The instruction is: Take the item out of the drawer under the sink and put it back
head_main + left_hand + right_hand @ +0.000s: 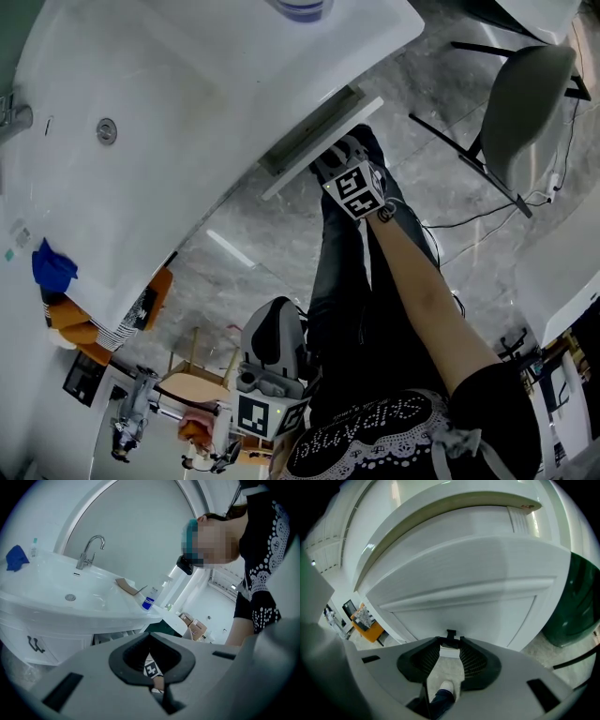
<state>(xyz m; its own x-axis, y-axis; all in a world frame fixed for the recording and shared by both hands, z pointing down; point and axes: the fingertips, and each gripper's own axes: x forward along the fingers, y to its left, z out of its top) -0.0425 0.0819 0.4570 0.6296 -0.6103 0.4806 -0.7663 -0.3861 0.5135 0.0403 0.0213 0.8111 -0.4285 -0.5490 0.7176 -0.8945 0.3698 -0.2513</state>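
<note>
the right gripper (pixel 451 642) is up against the white drawer (pixel 468 606) under the sink (pixel 187 112), and its own view shows its fingers drawn in on the small dark handle (pixel 451 634) of the drawer front, pinching it between the tips. from the head view the drawer front stands a little out from the cabinet, with a dark slit showing behind it, so it is only partly open. the item itself is not in sight in any view; as i judge it, it lies inside the drawer, behind that front, and nothing of the inside shows from here. the left gripper (pixel 153 682) hangs low and well apart from the cabinet, near the person's lap, its fingers pressed together with nothing between them. above it the counter top carries a faucet (pixel 89 550) and a small blue-capped bottle (pixel 149 603), neither of them in play. the step in hand looks like working the drawer by its handle, most likely the opening pull, though a closing push cannot be ruled out from the slit alone. if it is the opening, the next move calls for a straight pull along the drawer's run, far enough to bare the inside, and then for the left fingers to spread and reach in for the item while the right steadies the front.
</note>
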